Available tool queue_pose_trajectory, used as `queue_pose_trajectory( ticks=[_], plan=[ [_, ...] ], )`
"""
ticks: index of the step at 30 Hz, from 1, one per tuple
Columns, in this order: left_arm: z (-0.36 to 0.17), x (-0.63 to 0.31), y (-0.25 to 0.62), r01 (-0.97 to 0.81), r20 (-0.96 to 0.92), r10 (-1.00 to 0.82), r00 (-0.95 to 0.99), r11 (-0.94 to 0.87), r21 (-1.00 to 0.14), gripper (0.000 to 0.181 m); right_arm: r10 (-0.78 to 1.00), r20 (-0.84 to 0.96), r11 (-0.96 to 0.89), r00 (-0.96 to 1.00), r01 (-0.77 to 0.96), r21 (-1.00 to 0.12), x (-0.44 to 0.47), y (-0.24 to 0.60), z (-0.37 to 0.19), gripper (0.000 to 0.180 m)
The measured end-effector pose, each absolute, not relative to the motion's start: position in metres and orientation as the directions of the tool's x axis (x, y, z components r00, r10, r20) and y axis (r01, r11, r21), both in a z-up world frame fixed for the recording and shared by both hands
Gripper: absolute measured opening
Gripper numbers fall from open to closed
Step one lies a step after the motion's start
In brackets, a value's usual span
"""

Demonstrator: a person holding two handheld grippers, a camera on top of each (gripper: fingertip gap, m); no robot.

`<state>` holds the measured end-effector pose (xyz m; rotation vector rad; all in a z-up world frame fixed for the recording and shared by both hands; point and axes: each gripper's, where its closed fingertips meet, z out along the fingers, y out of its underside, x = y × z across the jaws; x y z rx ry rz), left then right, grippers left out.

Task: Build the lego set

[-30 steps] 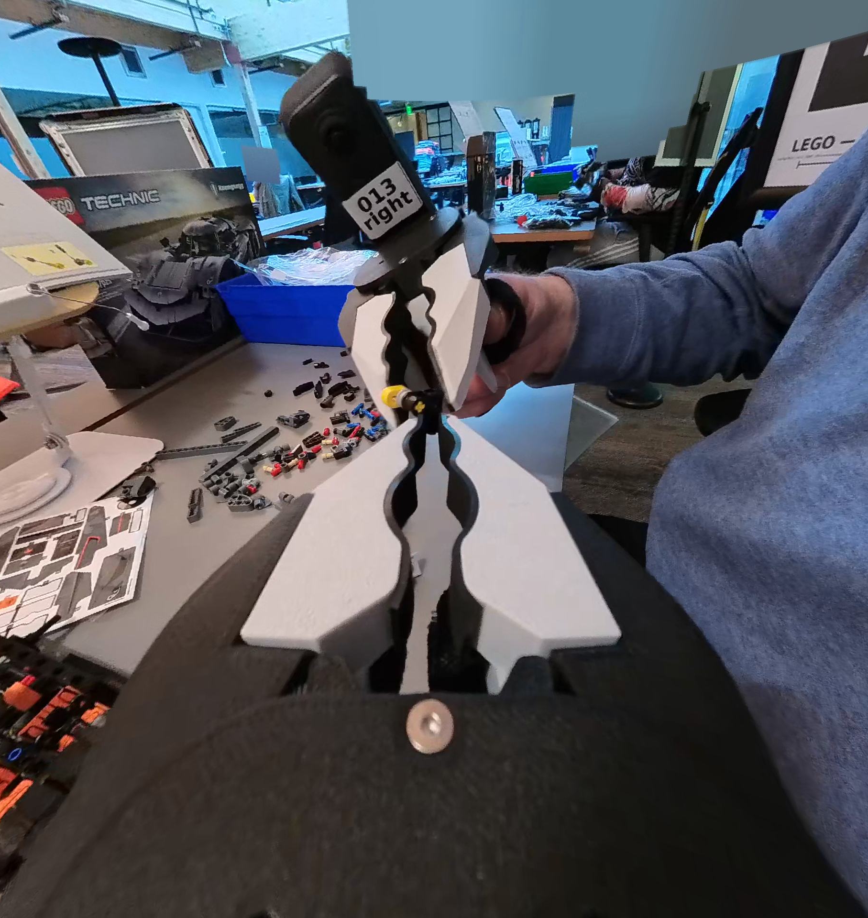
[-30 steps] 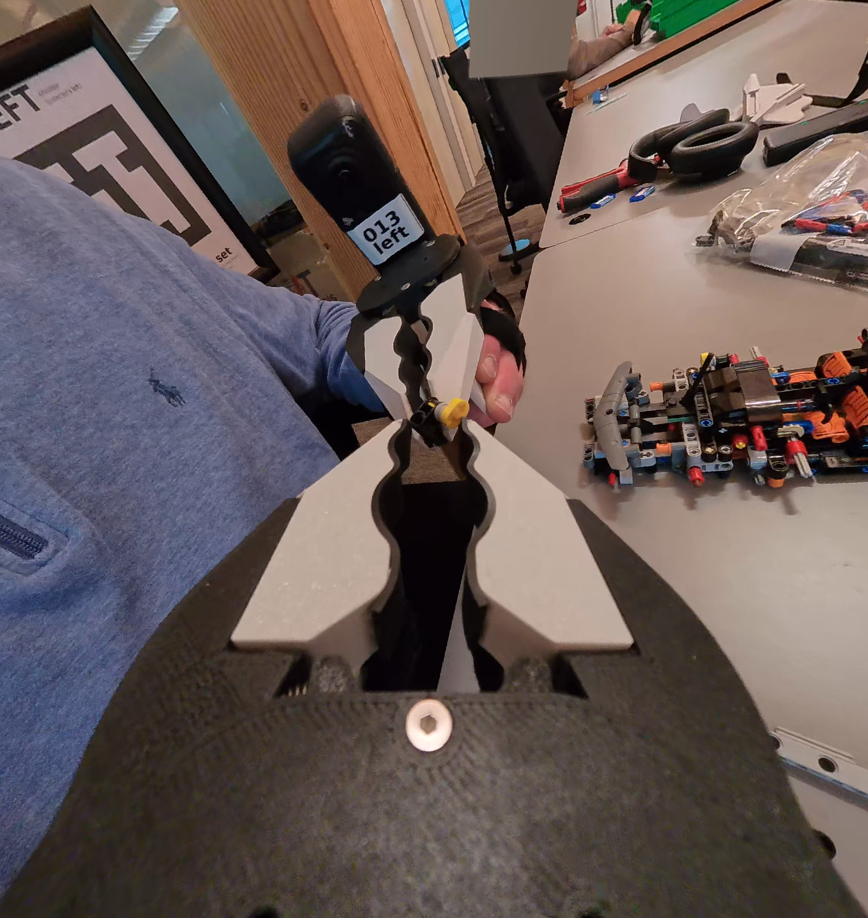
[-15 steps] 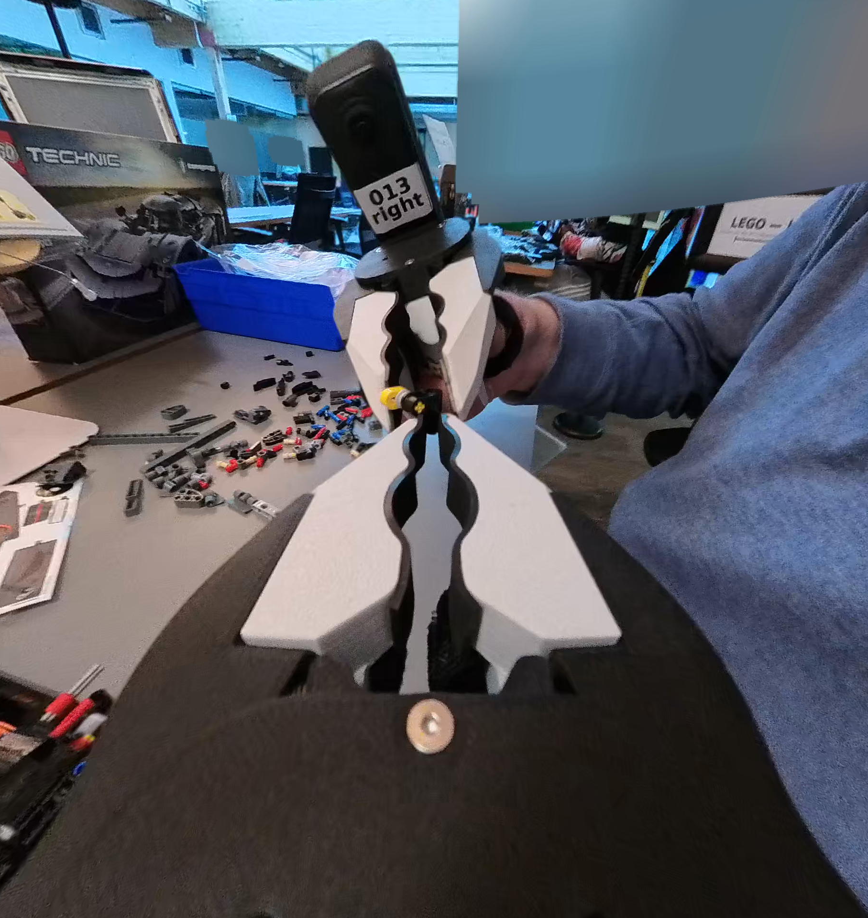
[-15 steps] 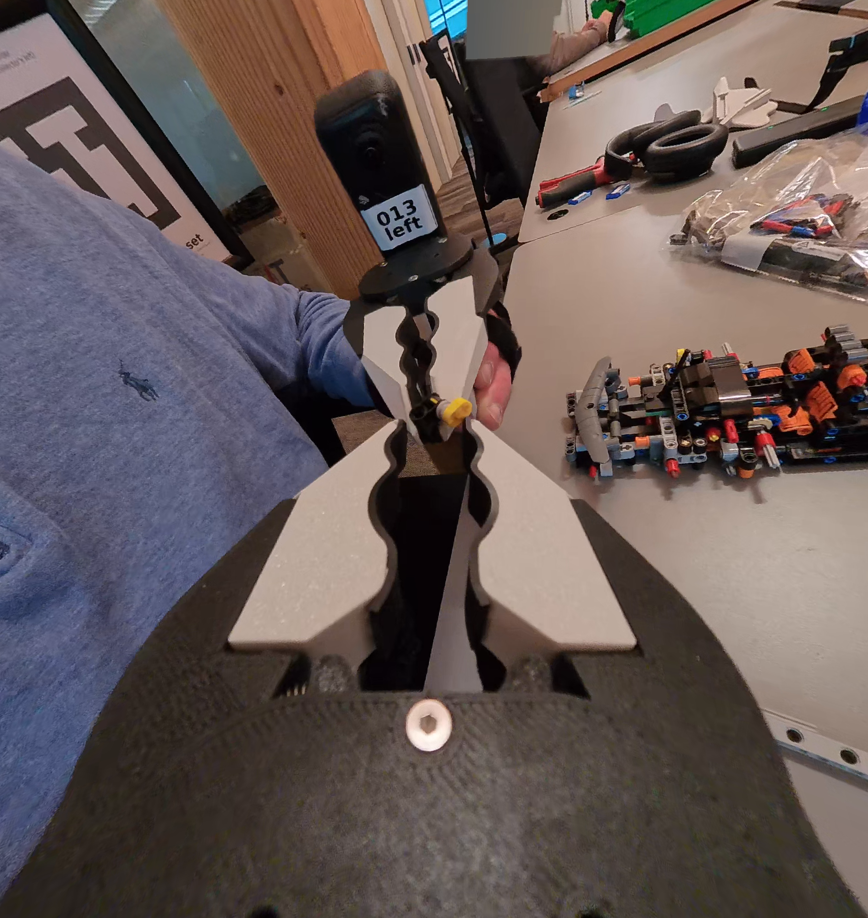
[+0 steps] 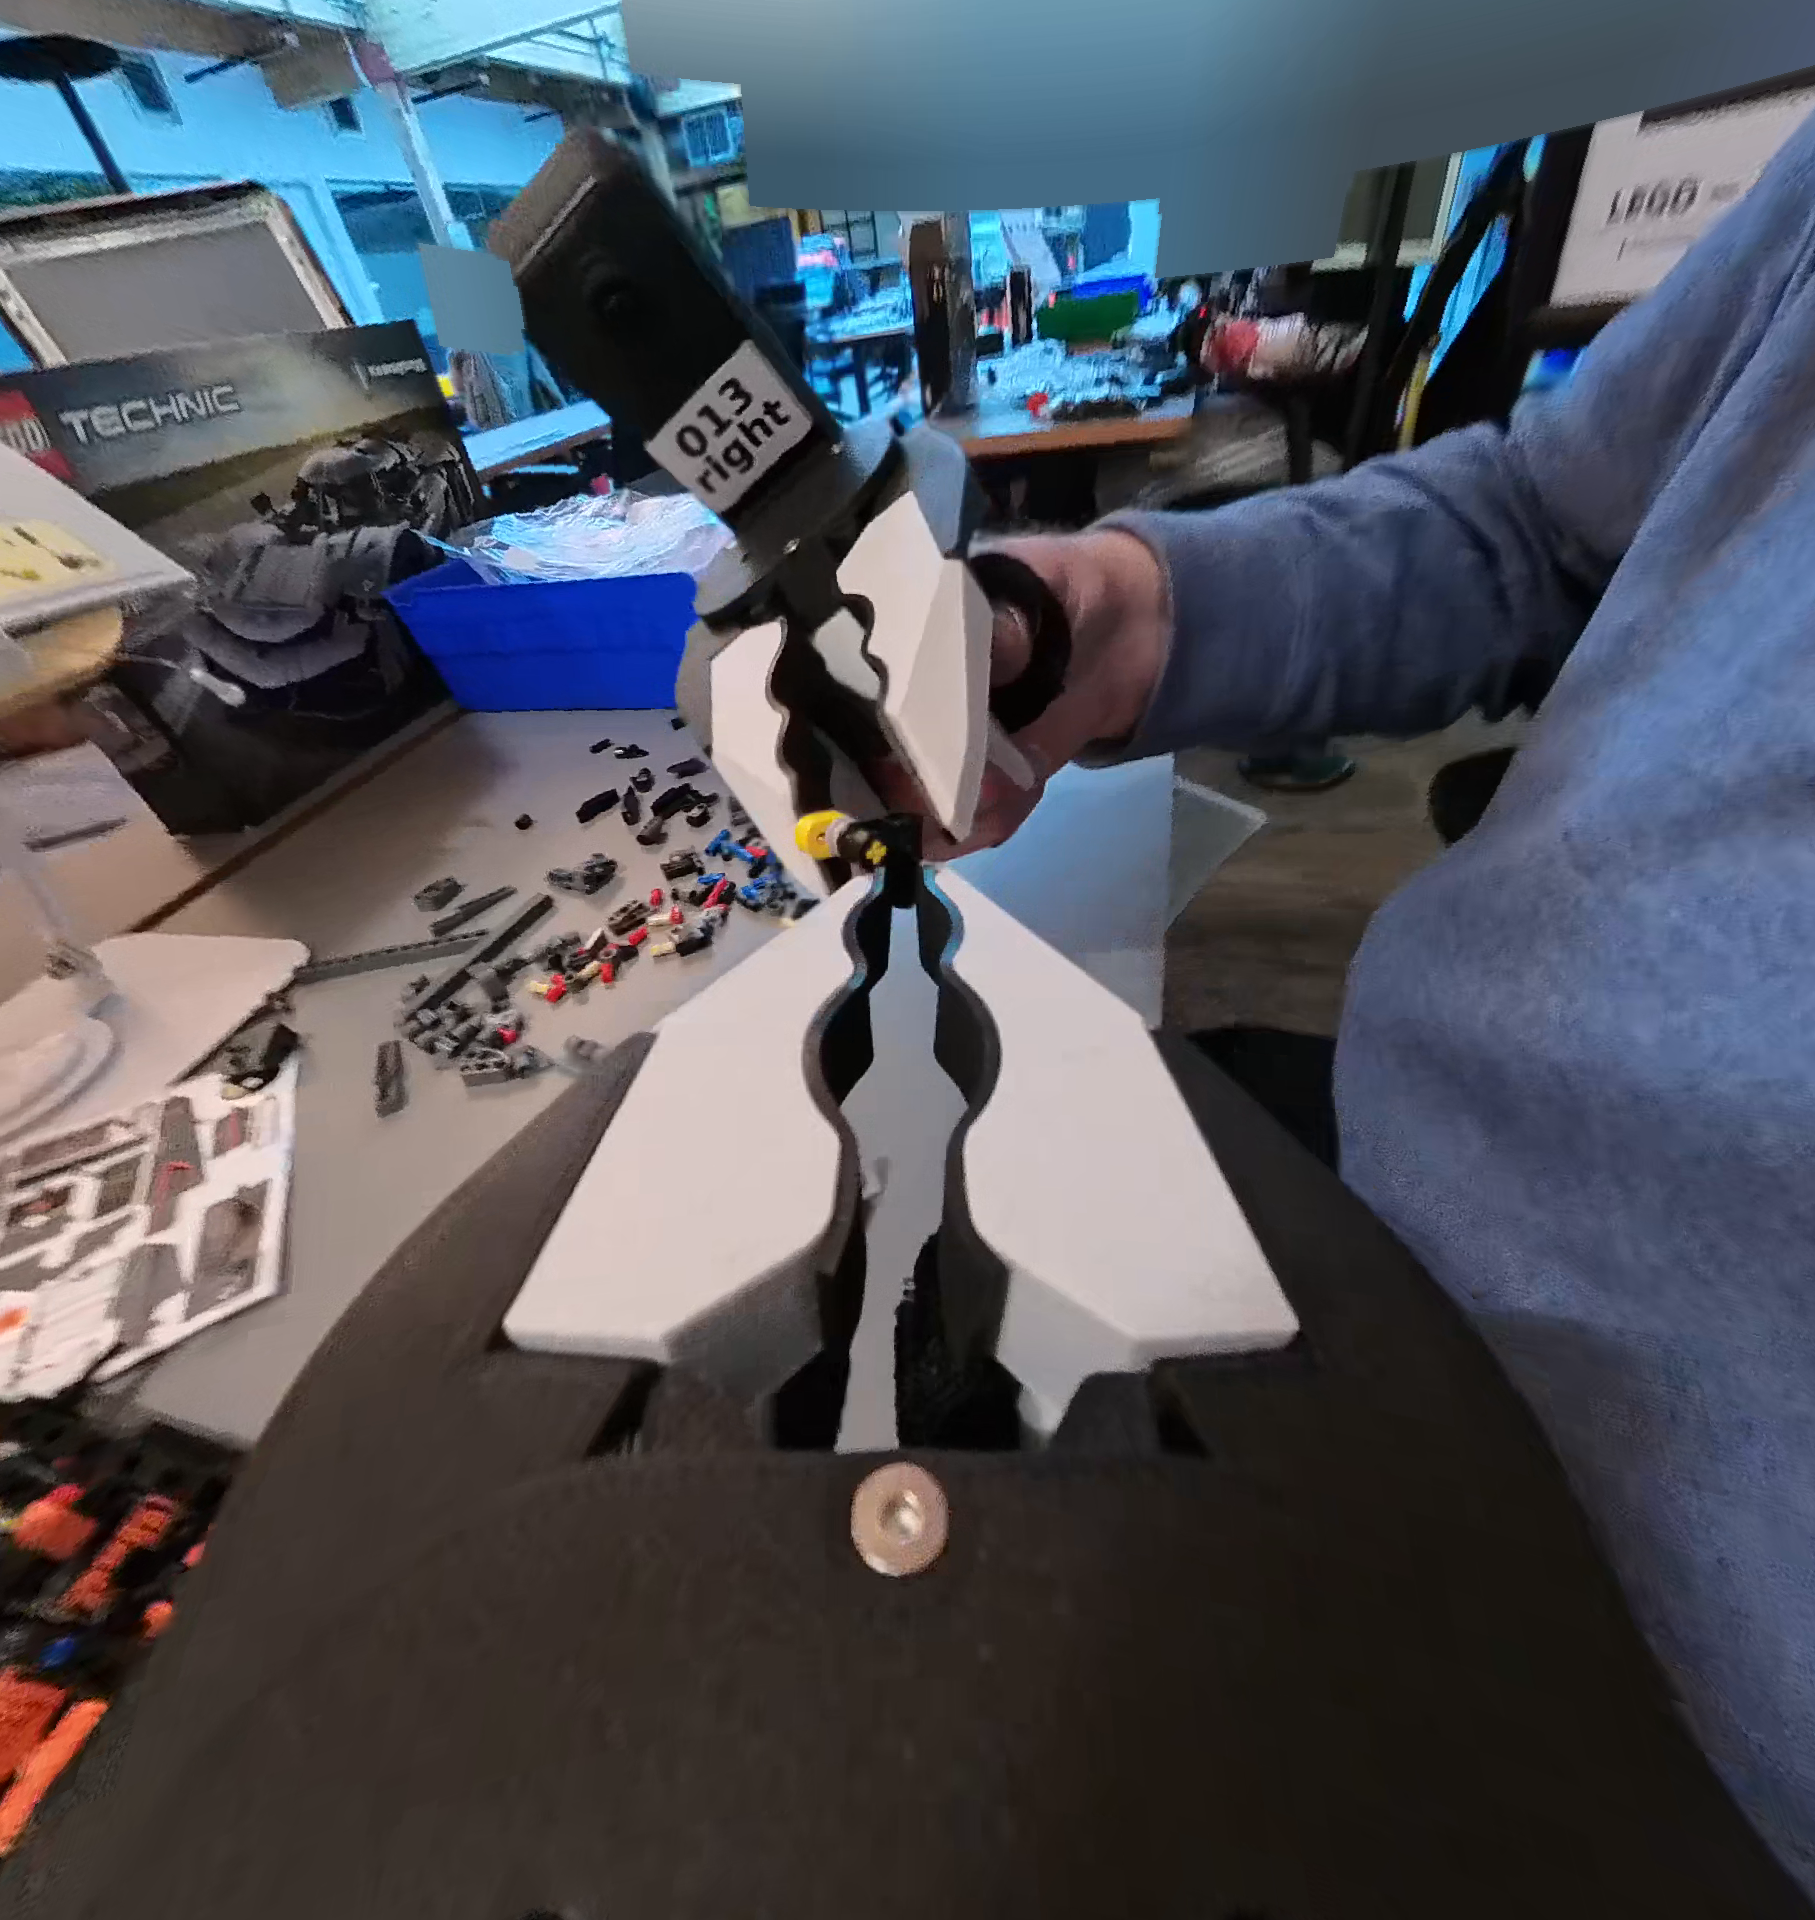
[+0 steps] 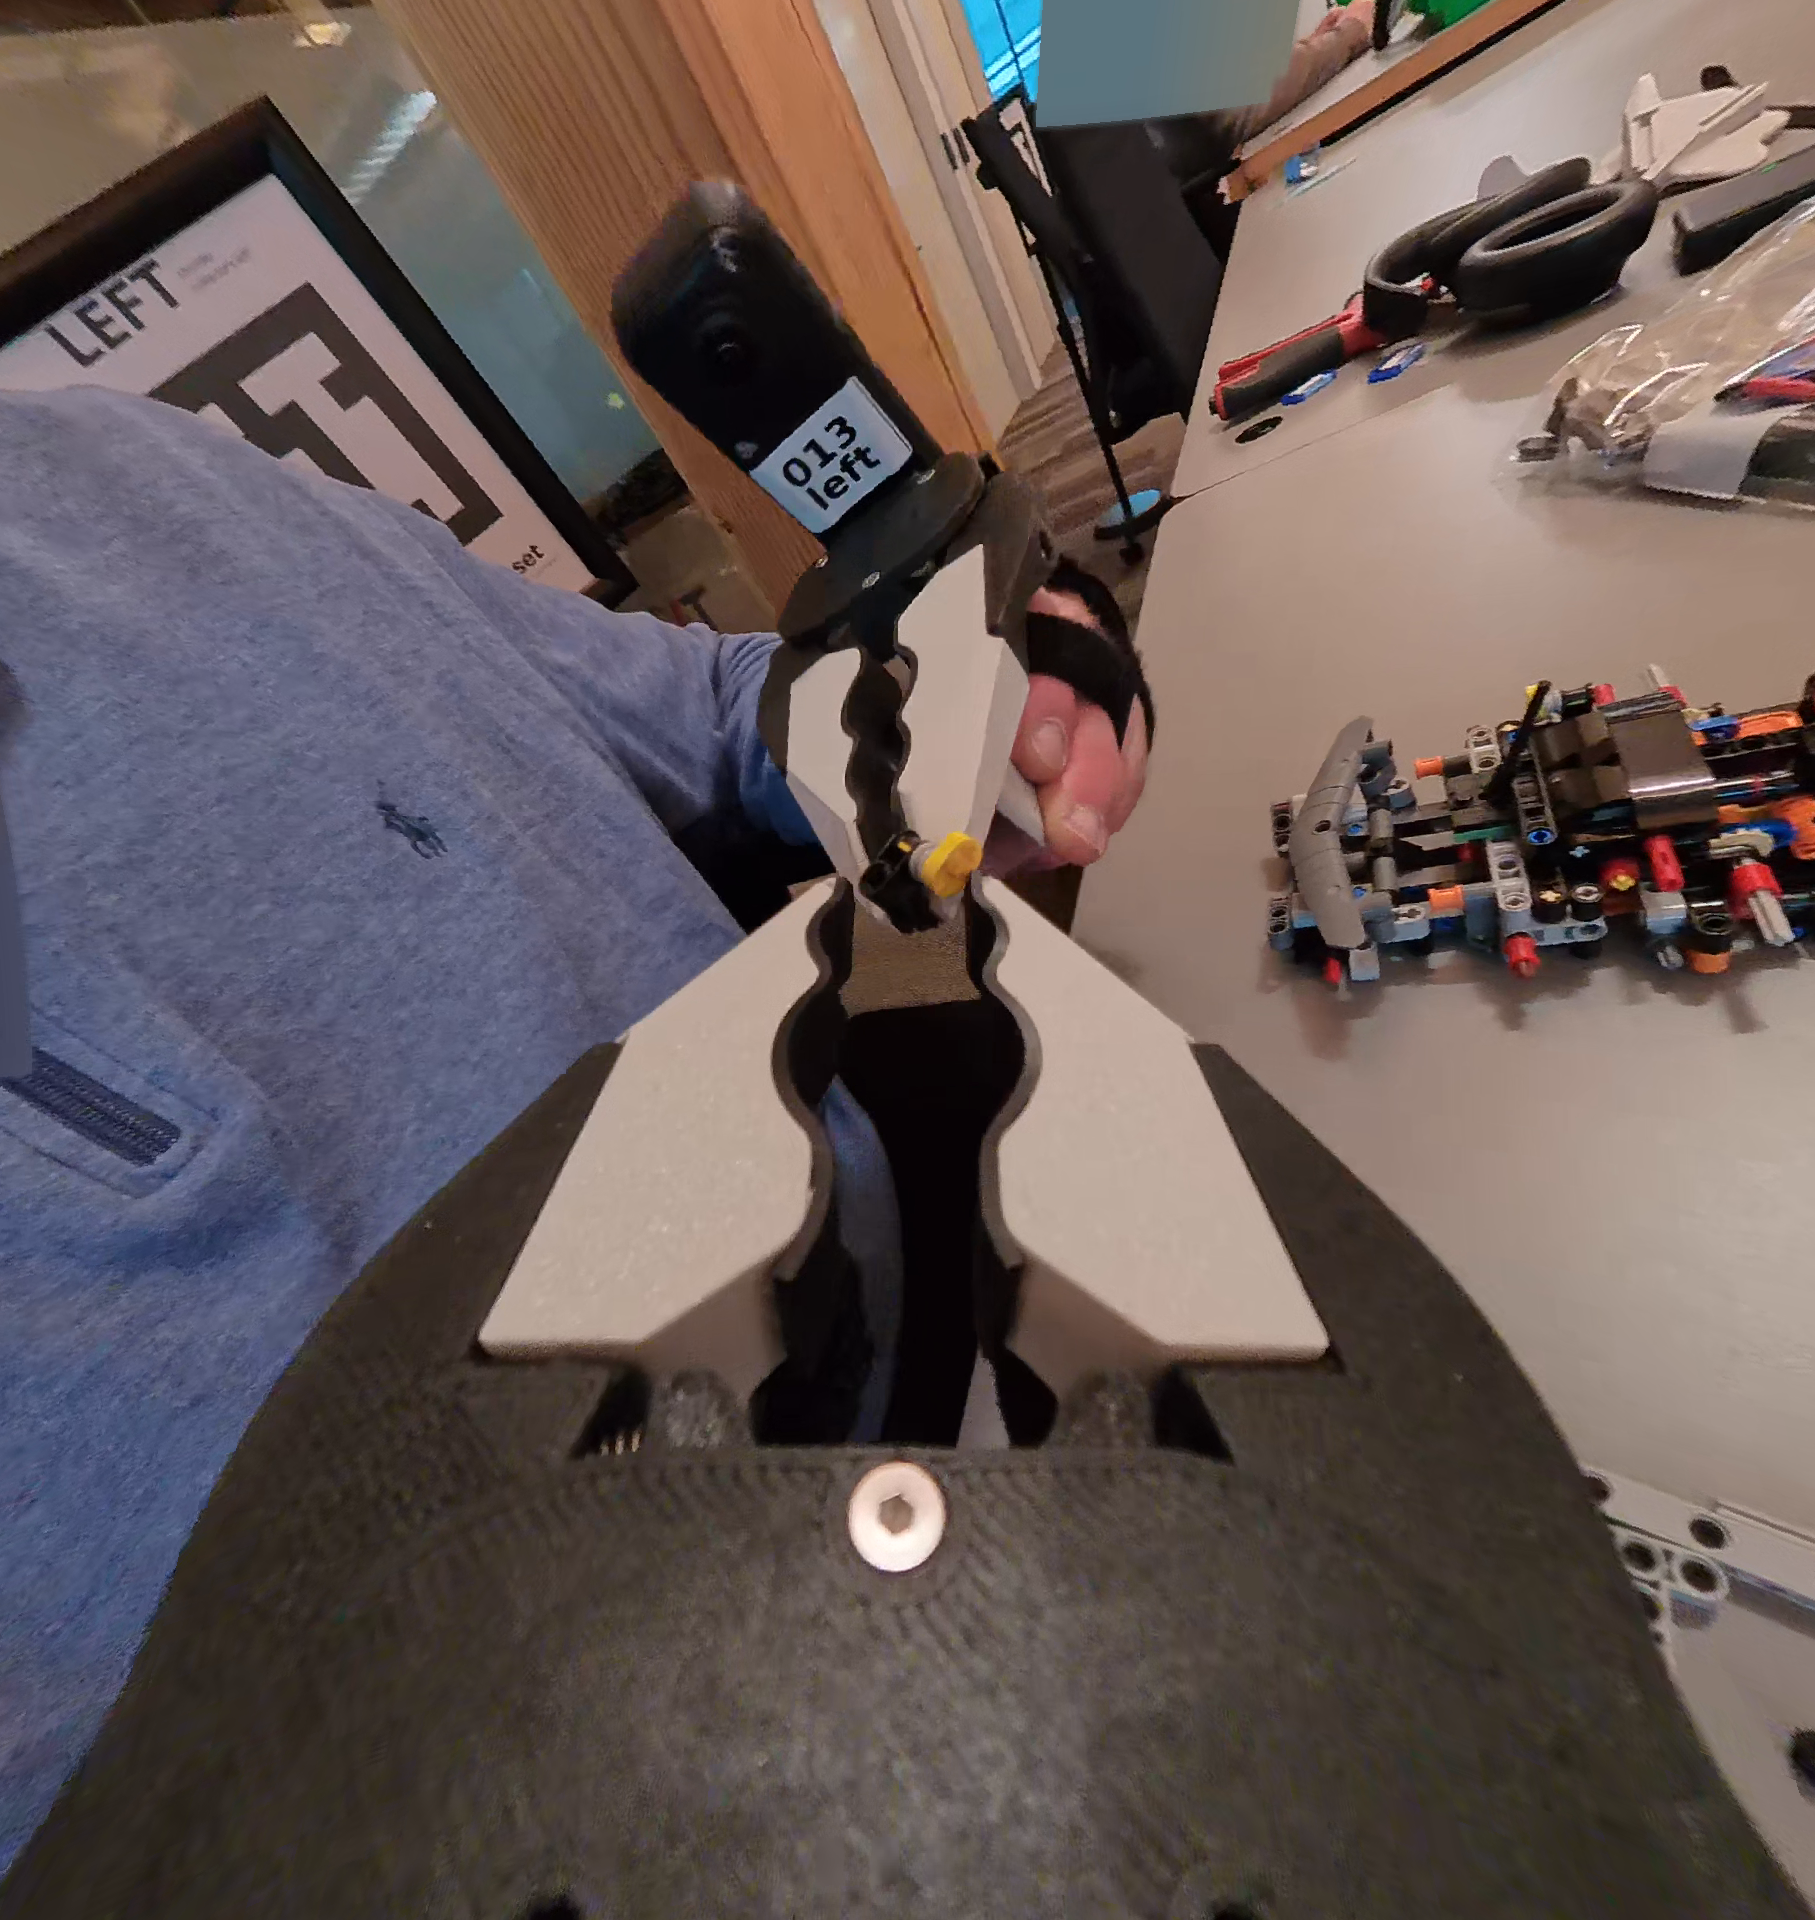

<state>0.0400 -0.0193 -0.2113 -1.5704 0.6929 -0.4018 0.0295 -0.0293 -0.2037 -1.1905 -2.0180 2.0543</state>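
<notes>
A small black connector with a yellow pin is held in the air between both grippers, in front of a person in a blue sweater. My left gripper is shut on the black connector from below. It also shows in the right wrist view, tips pinching the same piece. My right gripper is narrowed around that piece, one fingertip by the yellow head and one by the black end. It faces me in the left wrist view. A partly built black and orange model lies on the grey table.
Loose small pieces lie scattered on the table, with a blue bin, the set's box and a sticker sheet around them. A plastic bag of parts and black headphones lie beyond the model. Less than 4 cm separates the two grippers' tips.
Both grippers stay joined on the small piece. The pair has tilted and swung slightly, so the right gripper now leans more to the left in the left wrist view.
</notes>
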Motion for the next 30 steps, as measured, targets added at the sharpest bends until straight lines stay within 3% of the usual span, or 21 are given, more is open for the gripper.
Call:
queue_pose_trajectory(
  ticks=[4, 15, 25, 30],
  plan=[
    [-0.211, 0.041, -0.019, -0.379, -0.328, -0.607, 0.724, 0.046, -0.924, 0.003, 0.485, -0.493, -0.17, -0.722, 0.475, -0.864, 0.032, -0.03, -0.2, 0.017],
    [-0.213, 0.042, -0.017, -0.605, -0.559, -0.529, 0.638, 0.105, -0.79, 0.003, 0.471, -0.497, -0.195, -0.729, 0.464, -0.864, 0.034, -0.028, -0.198, 0.011],
    [-0.209, 0.038, -0.011, -0.474, -0.431, -0.539, 0.723, 0.067, -0.878, 0.003, 0.537, -0.446, -0.198, -0.716, 0.407, -0.892, 0.028, -0.022, -0.194, 0.011],
    [-0.207, 0.035, -0.009, -0.411, -0.364, -0.544, 0.756, 0.037, -0.911, 0.009, 0.637, -0.311, -0.111, -0.706, 0.315, -0.943, 0.025, -0.019, -0.193, 0.011]
  ],
)
